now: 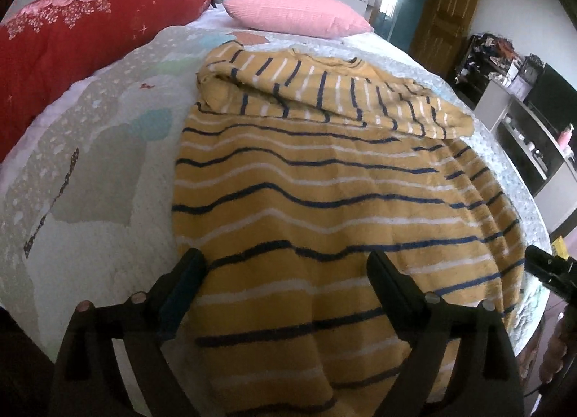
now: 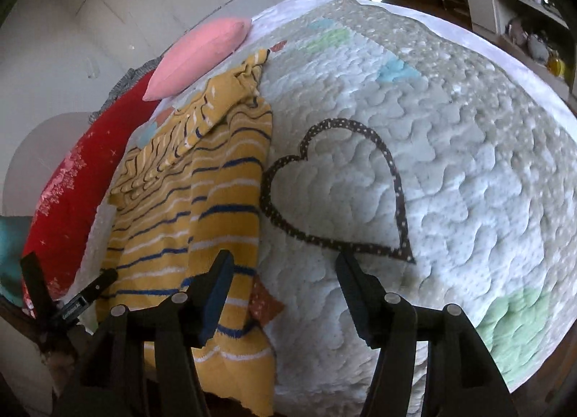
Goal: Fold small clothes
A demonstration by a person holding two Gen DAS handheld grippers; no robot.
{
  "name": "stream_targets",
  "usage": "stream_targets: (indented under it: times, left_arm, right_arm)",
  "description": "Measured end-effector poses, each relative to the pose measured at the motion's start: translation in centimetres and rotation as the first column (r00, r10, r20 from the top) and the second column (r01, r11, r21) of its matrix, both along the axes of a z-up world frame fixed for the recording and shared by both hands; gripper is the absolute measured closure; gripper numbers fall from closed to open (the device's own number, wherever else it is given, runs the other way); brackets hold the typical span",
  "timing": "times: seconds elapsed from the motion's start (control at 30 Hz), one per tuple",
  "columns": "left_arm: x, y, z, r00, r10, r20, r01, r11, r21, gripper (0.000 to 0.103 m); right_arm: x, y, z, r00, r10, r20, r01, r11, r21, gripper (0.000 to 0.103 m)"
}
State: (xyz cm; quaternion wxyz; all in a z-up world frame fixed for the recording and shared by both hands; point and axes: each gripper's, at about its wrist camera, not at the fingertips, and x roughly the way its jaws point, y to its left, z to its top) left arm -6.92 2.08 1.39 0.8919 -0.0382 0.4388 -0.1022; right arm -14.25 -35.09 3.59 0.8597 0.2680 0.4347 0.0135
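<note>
— Mustard-yellow knit with navy and white stripes: that's the sweater point(image 1: 324, 200), lying flat on the quilt point(image 1: 108, 171), its far part folded over into a bunched band across the top.

— And from the right wrist?

— Same sweater point(image 2: 202, 207), left of a dotted heart outline point(image 2: 339, 193) stitched into the quilt point(image 2: 450, 164); its near hem hangs over the bed edge.

— The claws?

— Left gripper point(image 1: 285, 272) is spread wide above the sweater's near end, nothing between its fingers. Right gripper point(image 2: 285, 272) is spread too, one finger over the sweater's edge, the other over bare quilt.

— Further out?

— A pink pillow point(image 1: 299, 13) beyond the sweater, a red blanket point(image 1: 72, 52) to the left.
</note>
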Motion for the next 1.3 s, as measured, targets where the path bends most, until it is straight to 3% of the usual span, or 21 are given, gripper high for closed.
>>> stream_targets:
  times: [0.1,0.23,0.37,0.5,0.57,0.63,0.87,1.07,1.3]
  left_arm:
    - [-0.9,-0.1,0.7,1.0,-0.008,-0.005,0.008,1.0,-0.001,0.012]
    - [-2.6,0.9,2.5,1.0,-0.022,-0.006,0.021,0.993,-0.117,0.012]
    - [-4.0,2.3,3.3,1.0,0.002,0.011,-0.001,0.992,-0.128,0.012]
    - [-3.8,4.0,1.5,0.999,0.023,-0.045,-0.029,0.989,-0.143,0.012]
    - [-3.4,4.8,0.2,0.995,0.033,-0.096,-0.051,0.982,-0.183,0.012]
    - [-3.4,5.1,-0.3,0.995,0.035,-0.097,-0.055,0.976,-0.21,0.012]
    - [-3.4,4.9,-0.5,0.997,0.019,-0.08,-0.037,0.973,-0.228,0.01]
    - [-3.8,6.2,-0.3,0.996,0.03,-0.09,-0.056,0.953,-0.299,0.01]
    - [-4.4,9.7,1.4,0.99,0.118,-0.082,-0.14,0.918,-0.372,0.01]
  right_arm:
    - [-0.6,0.0,-0.4,1.0,-0.011,0.009,0.01,0.999,0.035,0.035]
    - [-1.0,0.0,-0.7,1.0,-0.006,0.009,0.006,0.999,0.04,0.034]
    - [-1.1,0.7,-0.8,1.0,0.001,0.007,-0.001,1.0,0.024,0.028]
    - [-1.1,1.2,-0.8,1.0,0.005,0.014,-0.005,1.0,0.015,0.023]
    - [-1.1,1.3,-1.0,0.998,0.032,0.056,-0.038,0.994,0.102,0.023]
    - [-0.8,2.2,-1.6,0.993,0.089,0.075,-0.101,0.978,0.182,0.023]
    - [-0.2,3.8,-2.1,0.99,0.106,0.095,-0.12,0.981,0.155,0.016]
    - [-0.4,3.0,-2.6,0.99,0.086,0.114,-0.109,0.97,0.217,0.016]
    - [-0.9,2.6,-2.9,0.987,0.074,0.145,-0.109,0.962,0.251,0.016]
